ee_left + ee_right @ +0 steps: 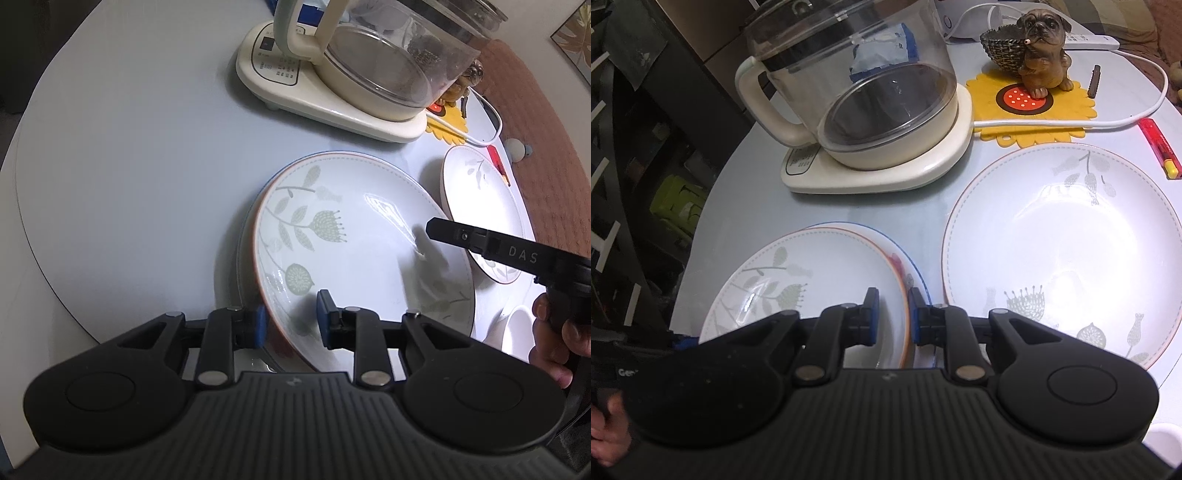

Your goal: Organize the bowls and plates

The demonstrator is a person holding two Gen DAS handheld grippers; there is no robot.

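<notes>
Lettering "DAS" reads white on the right gripper [430, 227] arm in the left wrist view; kettle base [871, 177] panel print is too small to read. Top plate [362, 251]: white, orange rim, dashed border, grey-green leaf and flower print, sitting tilted on a blue-rimmed plate [916, 273] on the pale table [129, 166], in front of the kettle. Second leaf-print plate [1067, 251] lies flat just beside it, apart. Left gripper [290, 319] is clamped on the top plate's near rim, one blue pad outside, one inside. Right gripper [892, 314] pinches the same plate's opposite rim, jaws nearly together
</notes>
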